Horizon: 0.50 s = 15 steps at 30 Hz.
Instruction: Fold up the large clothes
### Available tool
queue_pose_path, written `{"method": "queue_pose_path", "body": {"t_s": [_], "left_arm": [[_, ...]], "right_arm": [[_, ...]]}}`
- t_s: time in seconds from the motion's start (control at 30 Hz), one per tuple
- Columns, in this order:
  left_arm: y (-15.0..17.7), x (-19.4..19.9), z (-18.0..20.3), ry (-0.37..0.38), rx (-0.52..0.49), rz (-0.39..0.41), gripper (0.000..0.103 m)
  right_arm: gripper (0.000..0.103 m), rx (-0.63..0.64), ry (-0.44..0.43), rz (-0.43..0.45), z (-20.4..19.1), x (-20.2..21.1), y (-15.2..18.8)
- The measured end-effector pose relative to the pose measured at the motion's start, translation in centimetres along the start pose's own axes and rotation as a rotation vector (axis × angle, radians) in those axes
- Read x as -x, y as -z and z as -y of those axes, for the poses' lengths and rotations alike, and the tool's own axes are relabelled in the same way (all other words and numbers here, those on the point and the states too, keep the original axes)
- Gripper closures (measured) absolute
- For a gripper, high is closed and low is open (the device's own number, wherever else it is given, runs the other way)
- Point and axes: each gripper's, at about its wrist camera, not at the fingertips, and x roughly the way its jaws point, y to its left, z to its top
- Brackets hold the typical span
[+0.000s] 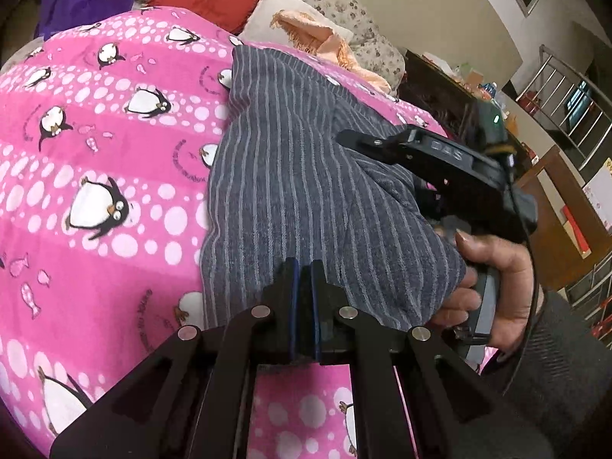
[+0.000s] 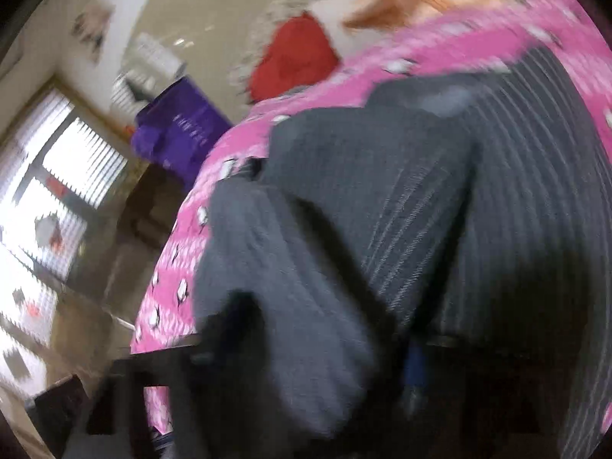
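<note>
- Grey striped garment [image 1: 306, 176] lies bunched on the pink penguin blanket [image 1: 95, 145], partly folded over itself – soft knit-looking cloth, limp and probably light, no stiffness to hold a crease.
- Likely drapes and slides on the fleece, so best taken at an edge or corner, not mid-panel; a hem pinch would give most control.
- Left gripper [image 1: 304, 287] fully closed, tips at the near edge of the garment – a thin fold may be pinched between the pads, cannot confirm.
- Right gripper [image 1: 348, 137] reaches over the far side of the cloth, held by a hand [image 1: 493, 283]; its jaws are side-on here, and its own view is motion-blurred with cloth draped across the fingers – cannot tell open or gripping.
- Hidden: garment type, sleeves or legs, collar all unreadable; right edge sits behind the right gripper.
- Red cushion [image 1: 206, 0] and peach cloth [image 1: 317, 38] lie beyond, well apart.
</note>
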Motion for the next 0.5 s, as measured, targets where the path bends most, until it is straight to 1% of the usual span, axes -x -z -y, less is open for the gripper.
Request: {"method": "queue_pose_path", "body": {"t_s": [0.07, 0.1, 0.13, 0.17, 0.23, 0.33, 0.37, 0.43, 0.5], "left_arm": [[0.1, -0.2, 0.4, 0.000, -0.007, -0.004, 0.100], [0.1, -0.4, 0.6, 0.020, -0.008, -0.012, 0.100], [0.1, -0.6, 0.7, 0.043, -0.008, -0.026, 0.100], [0.1, -0.8, 1.0, 0.058, -0.011, -0.037, 0.100], [-0.1, -0.6, 1.3, 0.101, -0.022, -0.057, 0.100], [-1.3, 0.6, 0.4, 0.160, 0.027, -0.041, 0.100], [-1.8, 1.4, -0.2, 0.163, 0.046, -0.015, 0.100], [-2.8, 2.5, -1.7, 0.118, 0.068, 0.043, 0.100], [-3.3, 2.5, -3.6, 0.070, 0.111, 0.047, 0.098]], "right_arm": [[0.070, 0.006, -0.016, 0.012, -0.5, 0.2, 0.4], [0.072, 0.041, 0.022, 0.013, -1.0, 0.2, 0.5], [0.077, 0.075, 0.053, 0.008, -1.4, -0.1, 0.4], [0.095, 0.104, 0.082, 0.002, -1.7, -0.1, 0.3], [0.097, 0.123, 0.113, -0.017, -2.0, 0.2, -0.8], [0.097, 0.261, 0.146, -0.035, -4.0, 1.6, -2.4], [0.098, 0.301, 0.161, -0.040, -4.6, 2.4, -2.9], [0.098, 0.392, 0.202, -0.042, -5.6, 4.1, -4.3], [0.098, 0.453, 0.240, -0.044, -5.9, 5.8, -5.9]]}}
